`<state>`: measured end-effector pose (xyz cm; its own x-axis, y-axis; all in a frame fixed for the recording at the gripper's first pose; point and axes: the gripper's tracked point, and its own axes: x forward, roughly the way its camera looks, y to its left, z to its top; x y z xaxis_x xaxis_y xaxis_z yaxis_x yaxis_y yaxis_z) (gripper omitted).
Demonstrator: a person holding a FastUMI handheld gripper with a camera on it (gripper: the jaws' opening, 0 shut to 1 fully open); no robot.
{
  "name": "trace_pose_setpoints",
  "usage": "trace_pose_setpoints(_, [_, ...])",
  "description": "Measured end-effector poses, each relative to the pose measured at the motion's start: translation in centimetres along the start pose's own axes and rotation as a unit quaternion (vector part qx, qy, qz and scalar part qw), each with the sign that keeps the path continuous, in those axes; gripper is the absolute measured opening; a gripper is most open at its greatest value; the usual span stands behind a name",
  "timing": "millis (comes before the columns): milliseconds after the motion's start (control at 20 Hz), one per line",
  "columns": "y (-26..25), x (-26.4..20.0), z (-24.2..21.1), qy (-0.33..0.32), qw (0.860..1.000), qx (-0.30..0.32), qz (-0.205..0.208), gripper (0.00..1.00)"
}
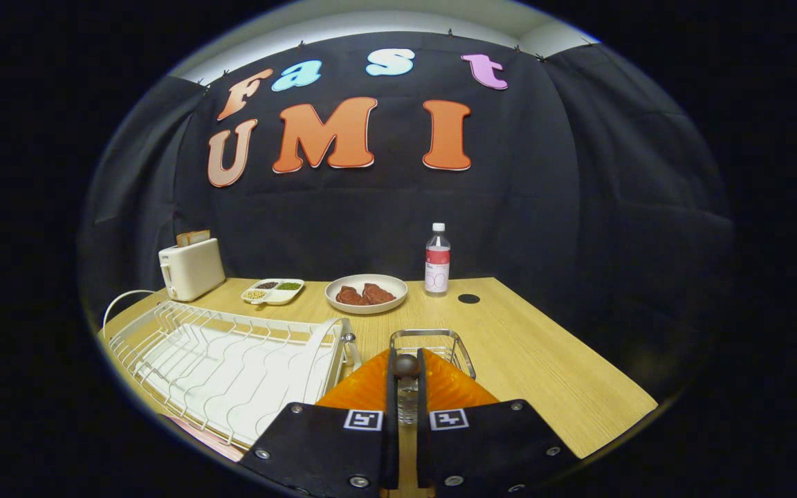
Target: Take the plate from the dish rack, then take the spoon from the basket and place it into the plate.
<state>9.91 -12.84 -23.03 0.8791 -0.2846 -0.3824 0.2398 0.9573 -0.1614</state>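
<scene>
One toaster [191, 268], one bottle [437, 259], two food dishes, one dish rack [225, 366], one wire basket [433, 344], one spoon [406, 366].

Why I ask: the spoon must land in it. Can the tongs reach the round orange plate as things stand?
Probably yes: the tongs, shut on the dark-headed clear-handled spoon, hang just over the orange plate with nothing between.

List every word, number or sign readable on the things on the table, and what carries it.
Bottle: red label, print too small to read.
Toaster: small mark, blurred.
Gripper, shut on what looks like the spoon just short of the basket: two square coded tags, no words.
</scene>
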Motion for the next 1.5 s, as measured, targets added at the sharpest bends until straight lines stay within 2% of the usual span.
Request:
trace_pose_setpoints(500, [-1.7, -2.7, 6.3, -0.058, 0.998, 0.033, -0.016, 0.08])
trace_pose_setpoints(700, [-1.3, -5.4, 9.6, -0.094, 0.995, 0.029, -0.012, 0.08])
trace_pose_setpoints(1100, [4.2, -12.1, 11.9, -0.117, 0.99, -0.002, 0.072, 0.08])
trace_pose_setpoints(1300, [7.2, -14.4, 12.1, -0.136, 0.983, -0.024, 0.118, 0.08])
trace_pose_setpoints(1500, [9.7, -15.6, 9.9, -0.107, 0.981, -0.002, 0.161, 0.08])
